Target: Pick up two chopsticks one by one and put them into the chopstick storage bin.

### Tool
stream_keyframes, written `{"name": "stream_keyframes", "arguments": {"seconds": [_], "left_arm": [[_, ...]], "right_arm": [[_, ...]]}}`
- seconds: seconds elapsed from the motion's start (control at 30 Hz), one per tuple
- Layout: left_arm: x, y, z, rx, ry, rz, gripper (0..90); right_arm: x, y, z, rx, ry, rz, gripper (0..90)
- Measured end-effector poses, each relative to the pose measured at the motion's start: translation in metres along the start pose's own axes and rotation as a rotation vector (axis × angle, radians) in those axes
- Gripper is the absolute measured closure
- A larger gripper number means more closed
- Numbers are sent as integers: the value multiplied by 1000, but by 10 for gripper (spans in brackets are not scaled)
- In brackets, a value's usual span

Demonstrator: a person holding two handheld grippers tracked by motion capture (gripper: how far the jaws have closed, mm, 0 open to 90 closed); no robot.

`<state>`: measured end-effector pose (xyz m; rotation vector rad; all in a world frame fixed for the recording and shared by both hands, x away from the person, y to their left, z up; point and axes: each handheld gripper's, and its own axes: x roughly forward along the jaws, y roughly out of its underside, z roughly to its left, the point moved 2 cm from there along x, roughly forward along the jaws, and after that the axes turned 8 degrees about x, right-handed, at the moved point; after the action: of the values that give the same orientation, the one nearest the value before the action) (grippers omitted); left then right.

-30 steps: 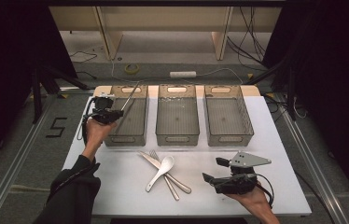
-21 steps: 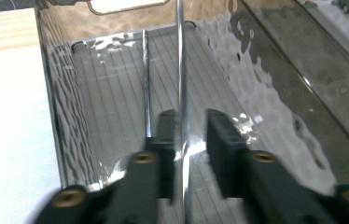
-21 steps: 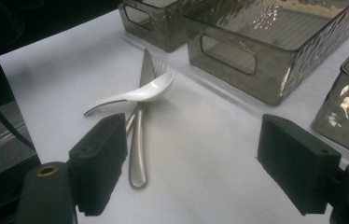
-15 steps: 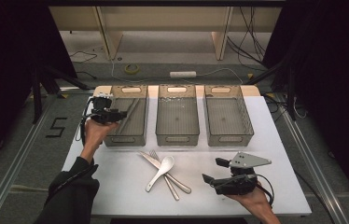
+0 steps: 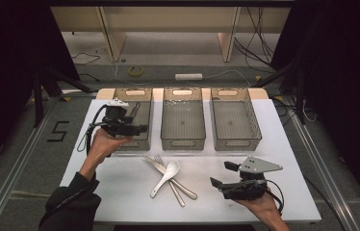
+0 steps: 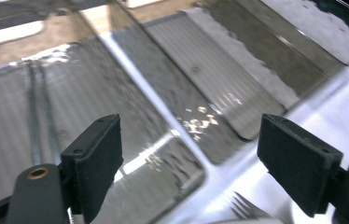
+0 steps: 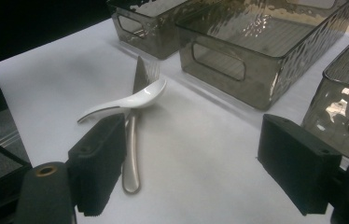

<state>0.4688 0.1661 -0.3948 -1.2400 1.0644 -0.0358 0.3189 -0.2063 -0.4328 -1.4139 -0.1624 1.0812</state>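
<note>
3 smoked, ripple-walled plastic bins are sitting in a row on my white table (image 5: 120, 178). I am holding my left gripper (image 5: 142, 128) over the left bin (image 5: 137, 140), where thin metal utensils (image 6: 36, 116) are lying on its ribbed floor; its blocky black jaws have just been opening and are standing wide with nothing between them. My right gripper (image 5: 219, 174) is resting open and empty near the glossy white ceramic spoon (image 5: 165, 177), which is lying across a steel fork (image 5: 164, 173) and knife (image 5: 168, 177).

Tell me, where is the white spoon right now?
In the high view the white spoon lies on the white table, near the middle of its front part, across a fork and knife, just in front of the middle bin.
</note>
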Motion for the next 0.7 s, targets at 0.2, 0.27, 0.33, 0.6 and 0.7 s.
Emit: {"name": "stream_keyframes", "arguments": {"seconds": [0.2,0.27,0.33,0.6,0.7], "left_arm": [[-4,5,-18,28,31,30,198],[-5,7,-22,37,38,37,194],[-7,8,-27,42,45,40,190],[-10,10,-43,74,68,62,186],[-10,13,-49,86,79,81,186]], "right_arm": [[-1,0,0,2,1,-6,246],[-1,0,0,5,-1,-6,246],[-1,0,0,3,-1,-4,245],[0,0,0,3,0,-4,245],[0,0,0,3,0,-3,245]]}}
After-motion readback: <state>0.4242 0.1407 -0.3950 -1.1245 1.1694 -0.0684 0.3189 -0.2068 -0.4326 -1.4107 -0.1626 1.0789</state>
